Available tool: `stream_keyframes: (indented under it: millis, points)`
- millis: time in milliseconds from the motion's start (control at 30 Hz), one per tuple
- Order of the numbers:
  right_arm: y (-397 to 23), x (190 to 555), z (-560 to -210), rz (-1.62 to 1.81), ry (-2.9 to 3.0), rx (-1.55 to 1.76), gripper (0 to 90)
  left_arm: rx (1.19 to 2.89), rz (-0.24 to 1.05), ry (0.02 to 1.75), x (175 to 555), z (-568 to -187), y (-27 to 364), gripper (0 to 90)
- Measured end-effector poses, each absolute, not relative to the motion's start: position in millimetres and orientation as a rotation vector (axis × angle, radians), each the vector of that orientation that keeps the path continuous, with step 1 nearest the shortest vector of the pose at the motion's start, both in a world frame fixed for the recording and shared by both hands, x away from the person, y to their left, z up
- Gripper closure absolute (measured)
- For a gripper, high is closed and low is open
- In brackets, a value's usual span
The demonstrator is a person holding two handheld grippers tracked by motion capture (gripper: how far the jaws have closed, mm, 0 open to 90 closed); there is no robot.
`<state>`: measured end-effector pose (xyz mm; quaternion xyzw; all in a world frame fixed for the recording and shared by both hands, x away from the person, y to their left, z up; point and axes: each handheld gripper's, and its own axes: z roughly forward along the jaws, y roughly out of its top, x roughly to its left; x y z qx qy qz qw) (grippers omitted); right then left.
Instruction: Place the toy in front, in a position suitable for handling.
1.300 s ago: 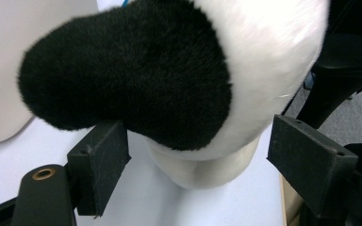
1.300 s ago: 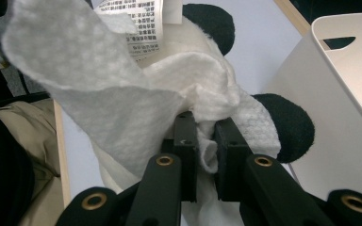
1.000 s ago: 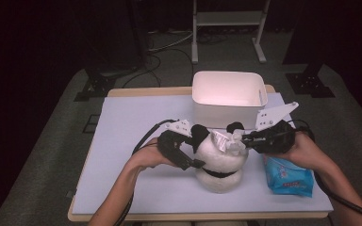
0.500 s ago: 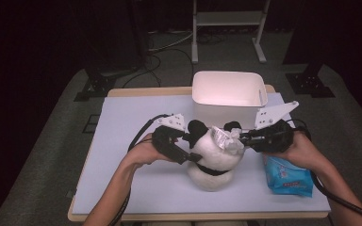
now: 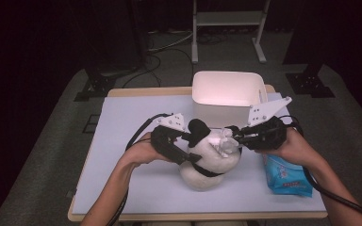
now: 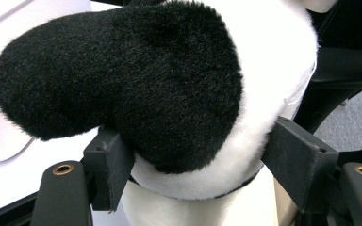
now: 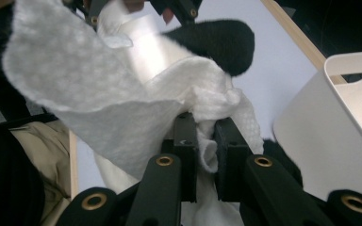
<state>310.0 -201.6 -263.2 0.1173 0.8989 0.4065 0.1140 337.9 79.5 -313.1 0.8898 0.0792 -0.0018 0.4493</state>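
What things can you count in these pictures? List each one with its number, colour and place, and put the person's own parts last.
Plush panda: one, white with black ears, near middle of table, between both tongs.
Wet wipe: one, white, against panda's head.
Tub: one, white, far side of table.
Wipes pack: one, blue, near right edge.
Table: one, pale top, wooden rim.
Metal stand: one, grey, on floor behind.
Left tongs: black, clamped on panda.
Right tongs: black, pinching wipe.
Forearms: two, entering from below.
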Motion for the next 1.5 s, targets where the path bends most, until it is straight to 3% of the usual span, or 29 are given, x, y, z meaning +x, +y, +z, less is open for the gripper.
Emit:
stream_keyframes:
  millis: [233, 433, 600, 633, 733, 833, 1100, 1500]
  points:
    - [-195.7, 308.9, -260.6, 1.18, 2.635, 0.318, 80.7, 2.2, -0.014, 0.191, 336.9, -315.2, 77.7, 26.8]
    - [-197.8, 309.1, -266.3, 1.181, 2.644, 0.337, 80.7, 2.217, -0.05, 0.207, 338.1, -324.2, 73.8, 14.4]
    - [-199.4, 309.0, -270.4, 1.193, 2.656, 0.338, 80.7, 2.215, -0.049, 0.198, 338.9, -325.8, 67.4, 13.6]
    - [-199.7, 308.9, -270.3, 1.188, 2.654, 0.336, 80.7, 2.21, -0.045, 0.193, 339.2, -325.4, 66.7, 14.6]
    - [-200.9, 308.3, -268.8, 1.186, 2.649, 0.34, 80.7, 2.177, -0.028, 0.183, 338.7, -321.6, 69.1, 30.2]
    - [-202.1, 308.3, -267.1, 1.211, 2.637, 0.35, 80.7, 2.175, -0.022, 0.175, 338.8, -318.3, 71.7, 33.9]
    - [-199.4, 312.3, -275.2, 1.183, 2.66, 0.354, 80.5, 2.22, 0.024, 0.161, 337.3, -302.8, 81.4, 35.7]
    - [-184.9, 314.4, -277.4, 1.171, 2.673, 0.321, 80.4, 2.28, 0.011, 0.083, 325.5, -313.1, 61.9, 35.0]
